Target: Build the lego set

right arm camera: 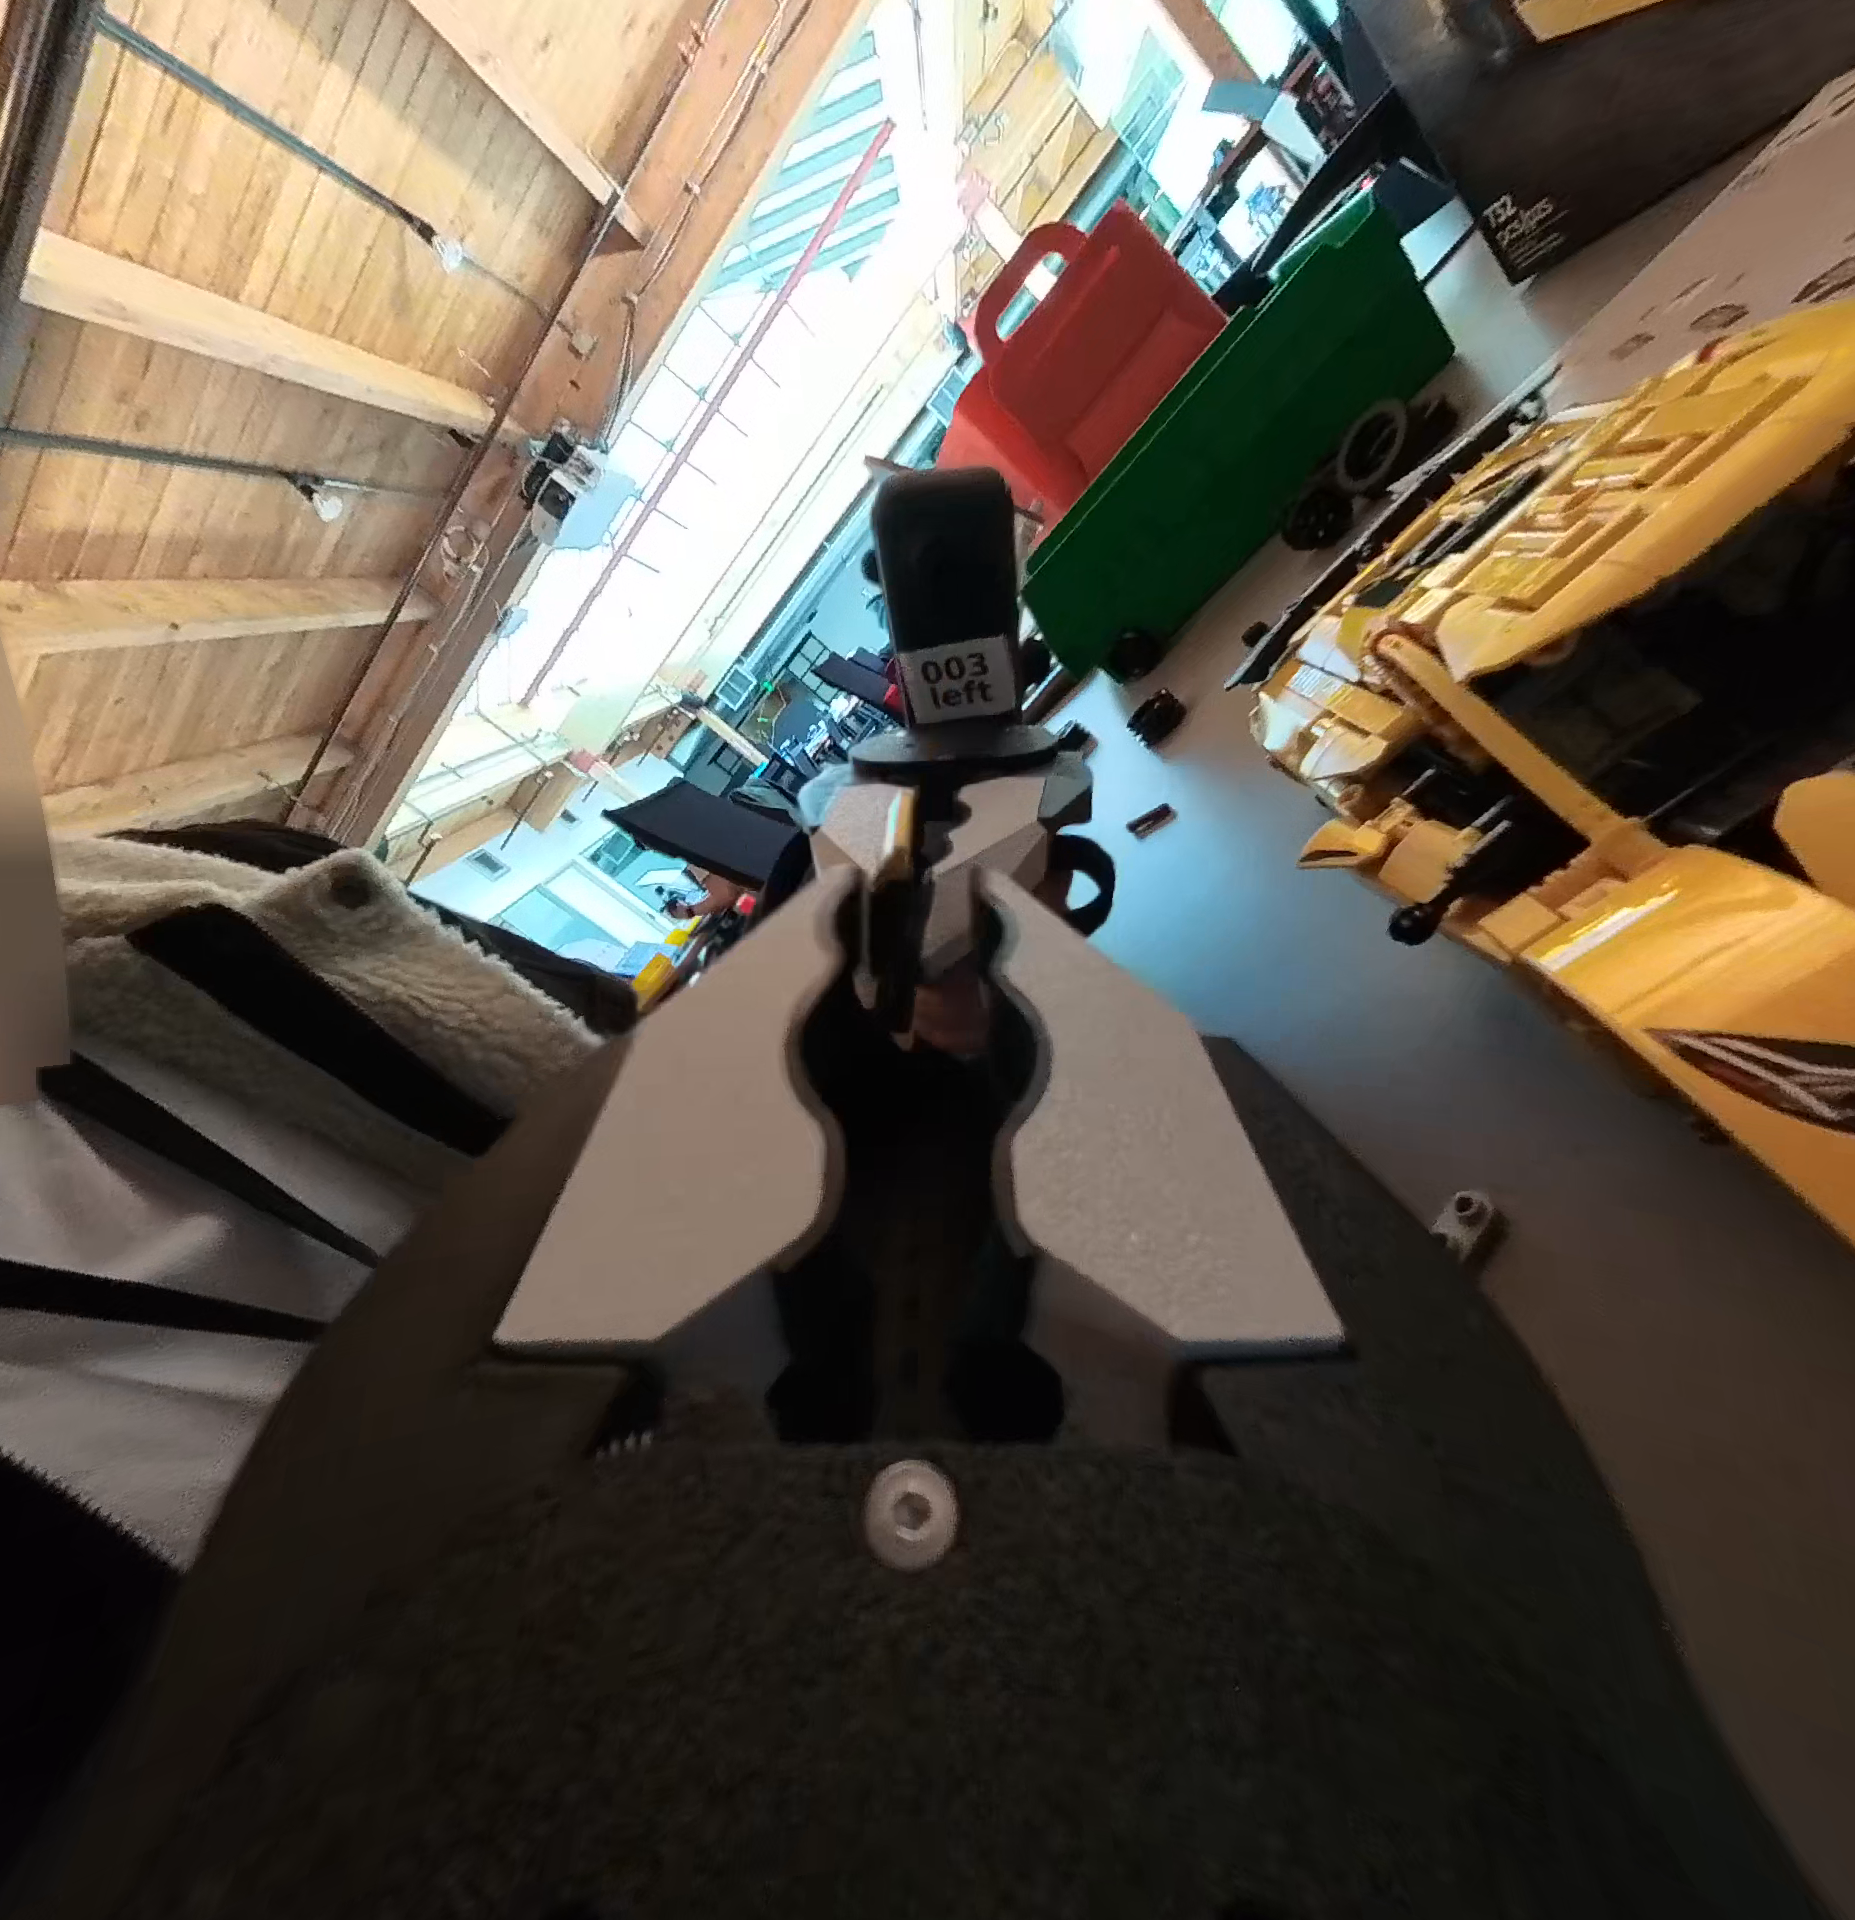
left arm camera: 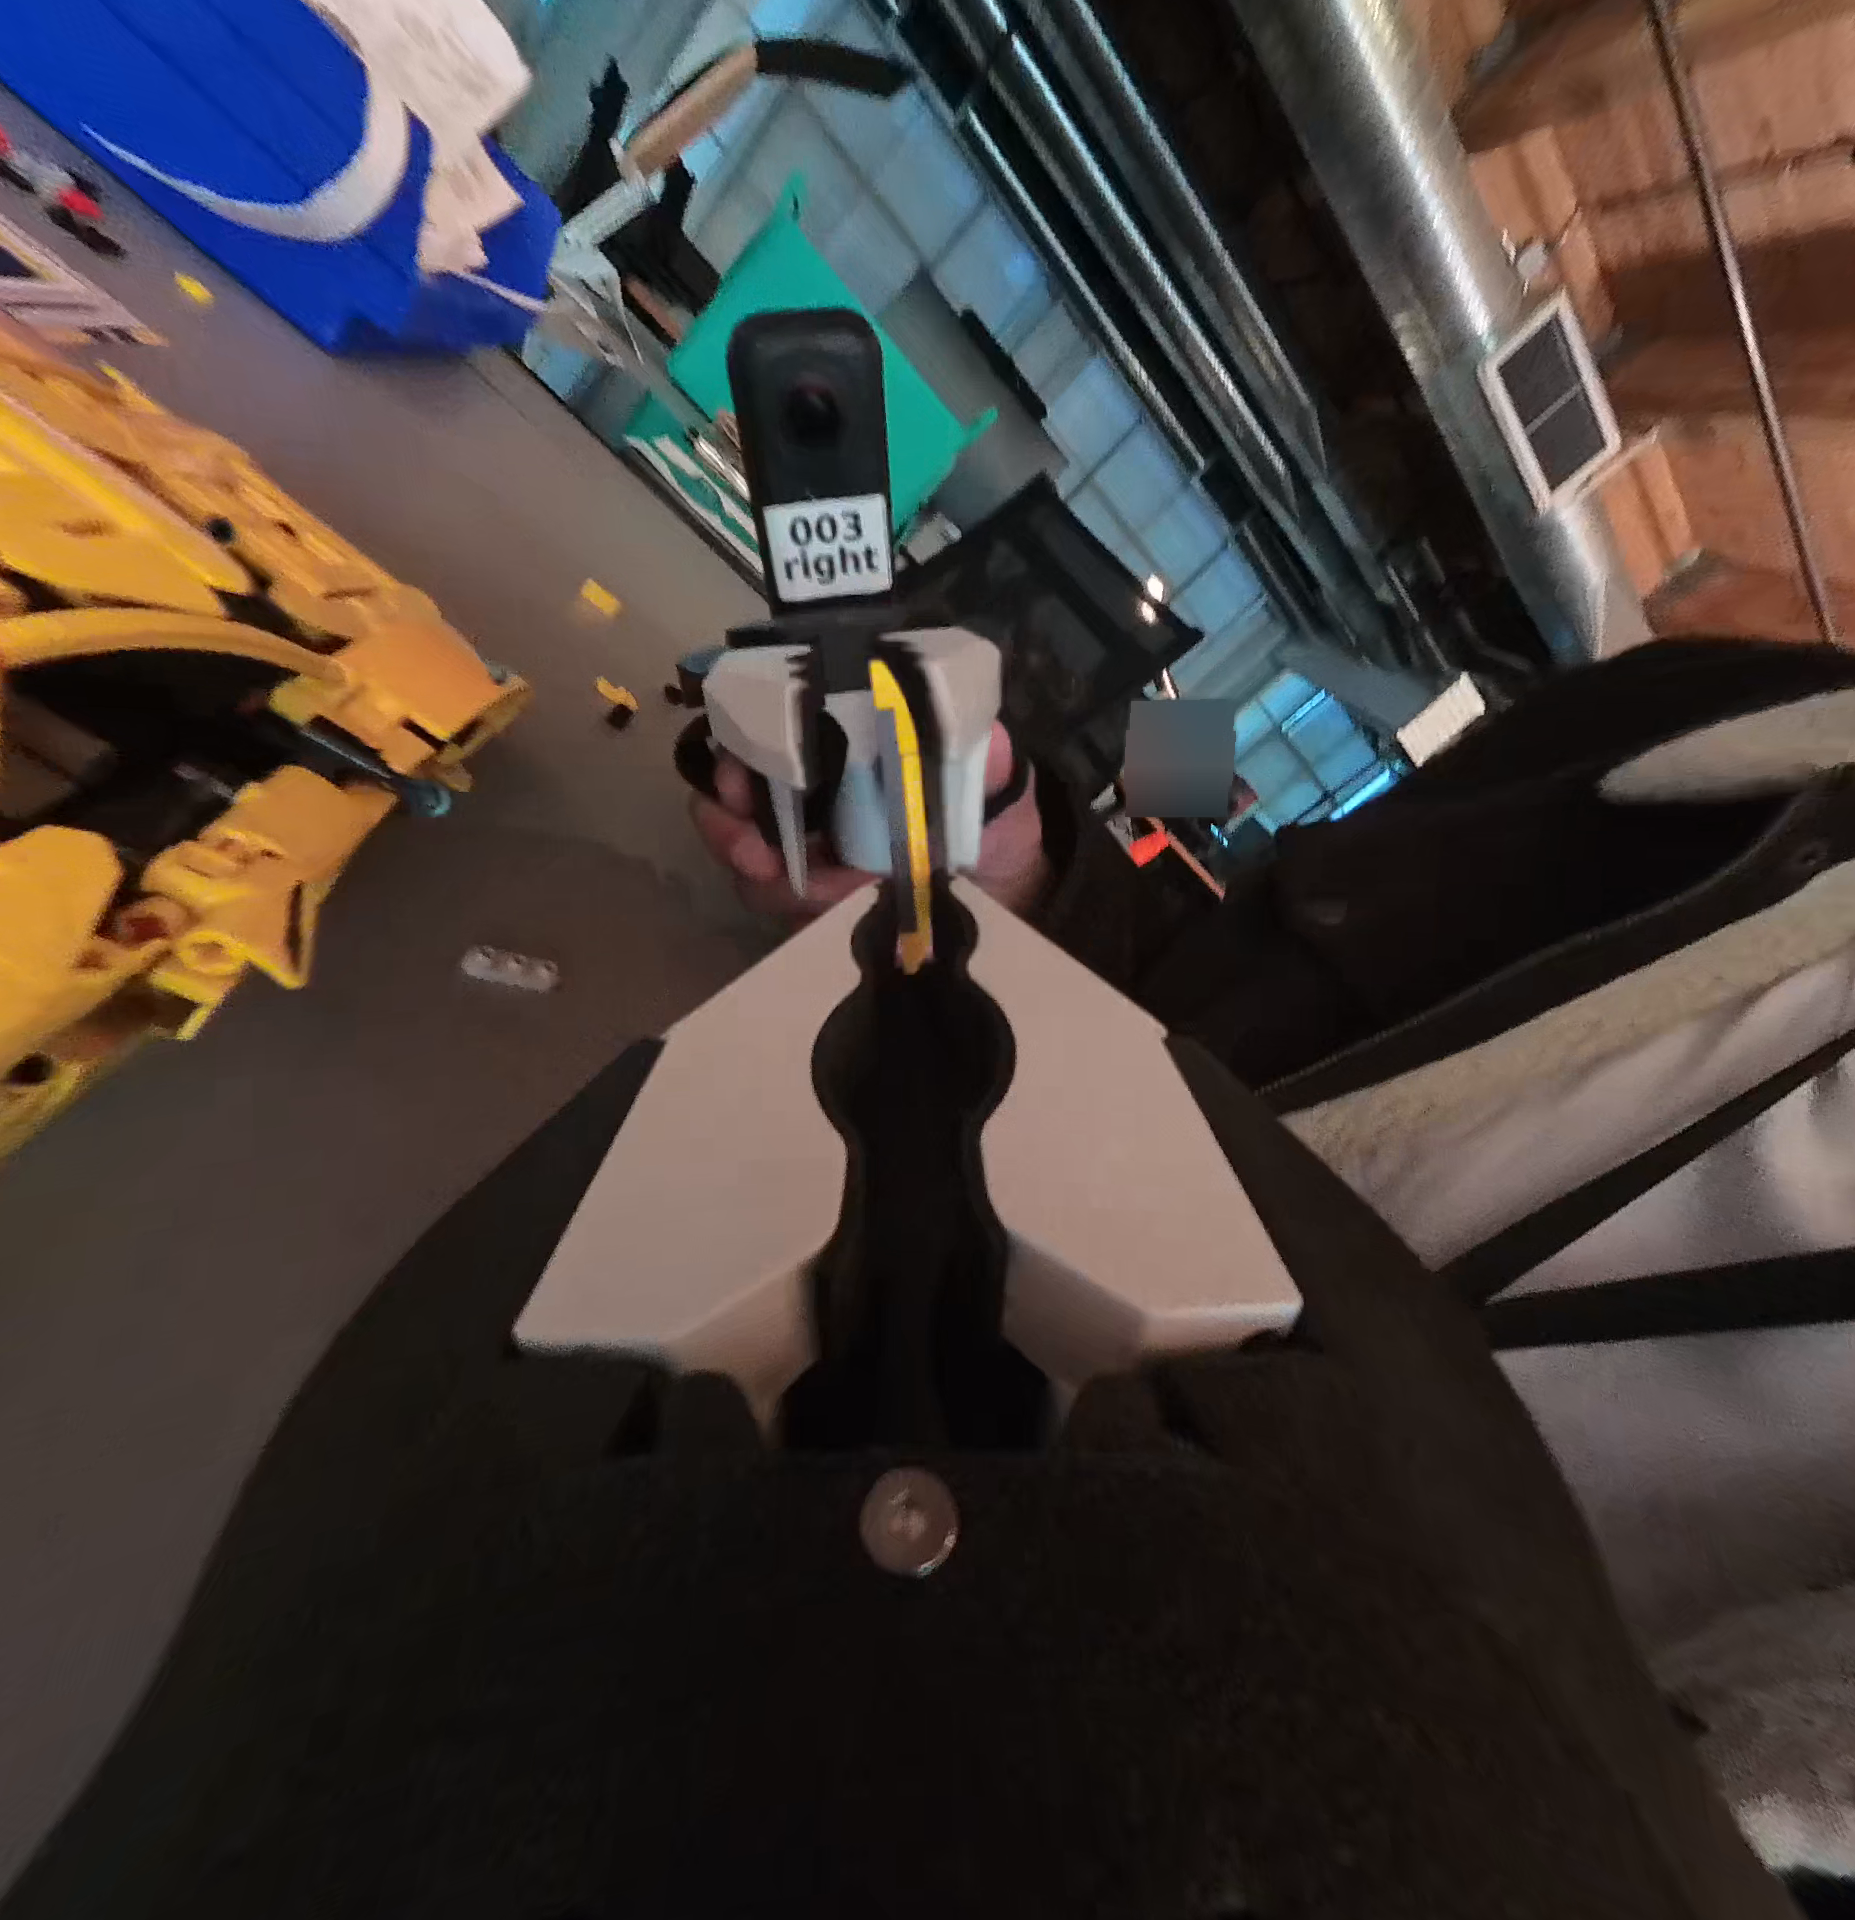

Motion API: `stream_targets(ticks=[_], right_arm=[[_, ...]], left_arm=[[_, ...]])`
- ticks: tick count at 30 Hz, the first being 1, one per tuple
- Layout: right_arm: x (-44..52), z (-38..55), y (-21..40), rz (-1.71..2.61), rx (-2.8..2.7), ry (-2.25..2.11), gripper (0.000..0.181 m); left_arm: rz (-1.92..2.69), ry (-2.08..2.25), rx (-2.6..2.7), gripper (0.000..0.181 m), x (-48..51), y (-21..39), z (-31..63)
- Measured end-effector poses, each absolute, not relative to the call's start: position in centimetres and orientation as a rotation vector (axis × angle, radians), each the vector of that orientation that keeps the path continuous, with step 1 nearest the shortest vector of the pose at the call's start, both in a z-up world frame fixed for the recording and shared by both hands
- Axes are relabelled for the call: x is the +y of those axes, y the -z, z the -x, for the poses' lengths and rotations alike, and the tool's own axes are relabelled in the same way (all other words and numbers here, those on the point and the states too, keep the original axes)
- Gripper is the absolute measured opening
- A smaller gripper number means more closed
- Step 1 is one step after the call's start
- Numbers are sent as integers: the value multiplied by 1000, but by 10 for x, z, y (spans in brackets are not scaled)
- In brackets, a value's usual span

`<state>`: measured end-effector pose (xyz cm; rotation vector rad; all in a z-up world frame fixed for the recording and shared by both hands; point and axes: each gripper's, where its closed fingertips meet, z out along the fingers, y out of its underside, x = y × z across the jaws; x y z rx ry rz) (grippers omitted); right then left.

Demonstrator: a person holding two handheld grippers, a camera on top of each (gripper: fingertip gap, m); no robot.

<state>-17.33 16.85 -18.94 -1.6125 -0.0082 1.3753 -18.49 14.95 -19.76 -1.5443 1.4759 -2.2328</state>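
The two tools meet tip to tip above the grey worktop [left arm camera: 403, 1195], each facing the other's camera. Between them is a thin, curved yellow lego piece [left arm camera: 907, 831]. The right tool [left arm camera: 881, 821], grey-fingered and held in a hand [left arm camera: 767, 842], has the piece pressed against one of its fingers, its jaws standing close around it. The left tool [left arm camera: 907, 935] has its pale fingers drawn almost together, with the lower end of the yellow piece in the narrow gap at their tips; I cannot tell whether it truly pinches it. In the right wrist view the piece shows only as a yellow sliver [right arm camera: 899, 847]. The large yellow lego car [right arm camera: 1588, 748] lies on the worktop to one side, with small loose parts [left arm camera: 606, 649] scattered near it.
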Motion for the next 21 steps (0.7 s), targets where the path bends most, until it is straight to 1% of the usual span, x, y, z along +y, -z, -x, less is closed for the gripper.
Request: stream_targets(ticks=[1,6,9,10,12,13,19,21], right_arm=[[166,175,188,1608,-30,-1385,6],[168,171,193,1626,18,-1388,6],[168,172,188,1586,21,-1405,5],[168,169,188,1581,32,-1400,5],[168,160,183,1530,77,-1420,5],[168,157,182,1509,97,-1438,5],[167,161,183,1537,62,-1402,6],[166,167,182,1553,14,-1384,6]], left_arm=[[1546,2210,1493,6,149,199,185],[1544,2241,1291,5,175,187,182],[1480,2213,1266,6,178,179,182],[1464,2193,1250,8,180,178,183],[1460,2203,1209,23,184,175,183],[1469,2218,1216,25,182,176,183],[1472,2191,1316,24,169,182,180],[1471,2217,1308,17,169,181,181]])
